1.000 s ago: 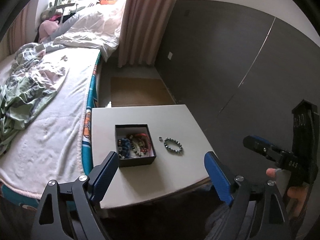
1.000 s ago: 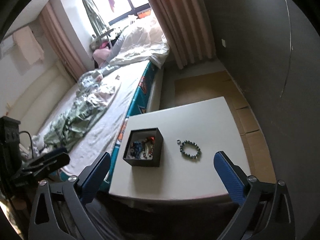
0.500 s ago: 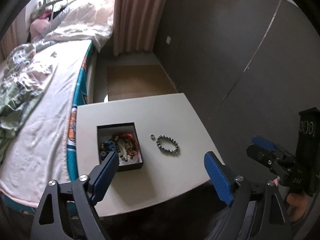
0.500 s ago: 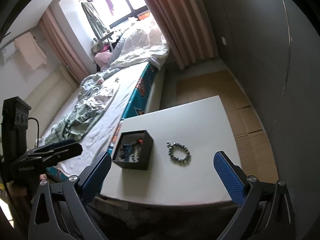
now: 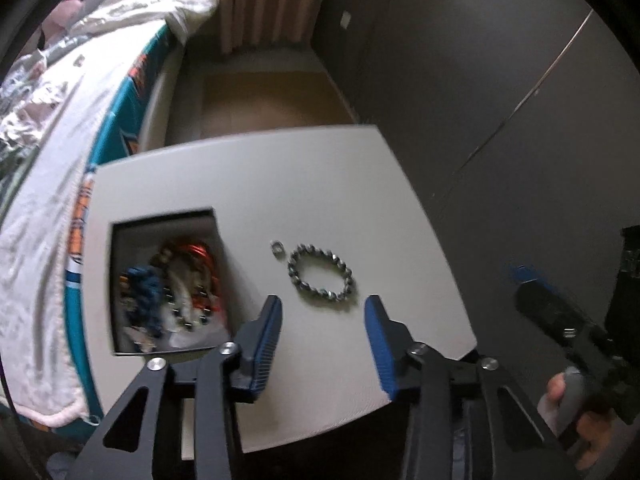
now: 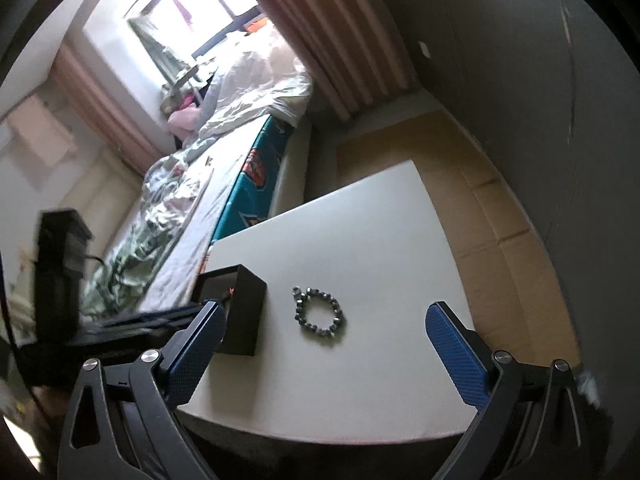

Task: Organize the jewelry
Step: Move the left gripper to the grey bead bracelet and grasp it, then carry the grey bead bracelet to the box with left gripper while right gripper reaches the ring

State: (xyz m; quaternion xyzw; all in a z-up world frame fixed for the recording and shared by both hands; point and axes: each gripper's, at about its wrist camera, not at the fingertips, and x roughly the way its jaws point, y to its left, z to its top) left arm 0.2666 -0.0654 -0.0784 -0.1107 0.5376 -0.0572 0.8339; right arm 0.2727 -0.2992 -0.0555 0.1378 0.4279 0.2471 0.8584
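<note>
Clearly nearer: left gripper [image 5: 323, 322], fingers apart and holding nothing, hovering over the near part of the white table [image 5: 256, 184]. Just ahead of the gap between its blue fingers — the beaded bracelet [image 5: 322, 271], flat on the table, a closed ring slightly longer from side to side than from front to back. Close to its far-left side, a small loose ring [image 5: 276, 248], apart from the beads or barely touching; hard to tell. Left of the bracelet, well apart from it, the open black box [image 5: 164, 280] already filled with tangled red, blue and pale jewelry.

Right gripper [image 6: 322, 354] wide open too and empty, lower and further back, at the table's near edge, bracelet [image 6: 320, 317] ahead between its fingers and the box [image 6: 240, 312] beside its left finger.

Nothing between the left fingers and the beads — probably a short descent forward, one finger inside the loop or both across one side. Possible trouble: beads sliding away on the smooth top, small ring pushed aside.
</note>
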